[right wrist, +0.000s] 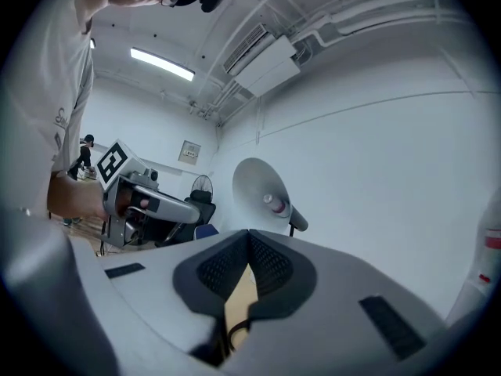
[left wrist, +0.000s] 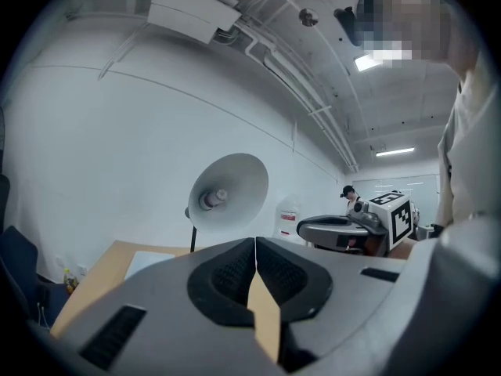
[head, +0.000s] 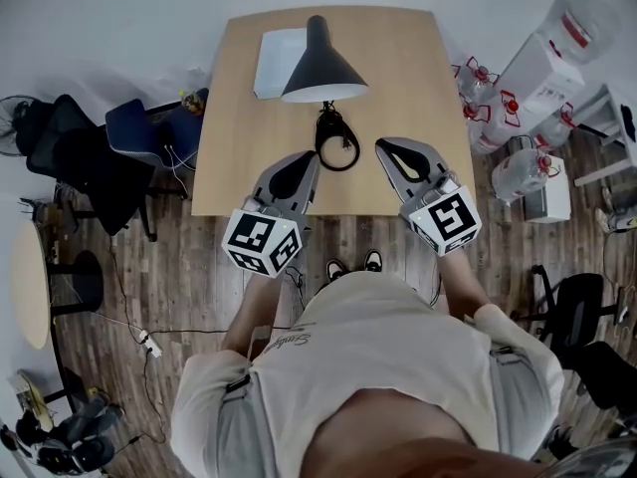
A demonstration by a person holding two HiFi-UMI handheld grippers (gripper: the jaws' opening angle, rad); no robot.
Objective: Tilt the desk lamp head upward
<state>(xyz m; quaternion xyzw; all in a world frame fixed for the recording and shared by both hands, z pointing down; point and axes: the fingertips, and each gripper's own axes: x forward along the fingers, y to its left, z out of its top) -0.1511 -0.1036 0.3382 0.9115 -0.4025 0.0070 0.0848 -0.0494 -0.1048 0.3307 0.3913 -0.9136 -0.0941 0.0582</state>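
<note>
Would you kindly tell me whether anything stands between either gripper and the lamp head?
Nothing visible does. Both gripper views show the lamp head unobstructed past shut jaws; only a coiled black cable lies on the table before it.

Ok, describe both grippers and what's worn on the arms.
The two are alike: the left gripper and right gripper have pale grey tapering shells with black ribbed pads. Each carries a white cube printed with black square markers. The person wears a pale T-shirt with short sleeves.
</note>
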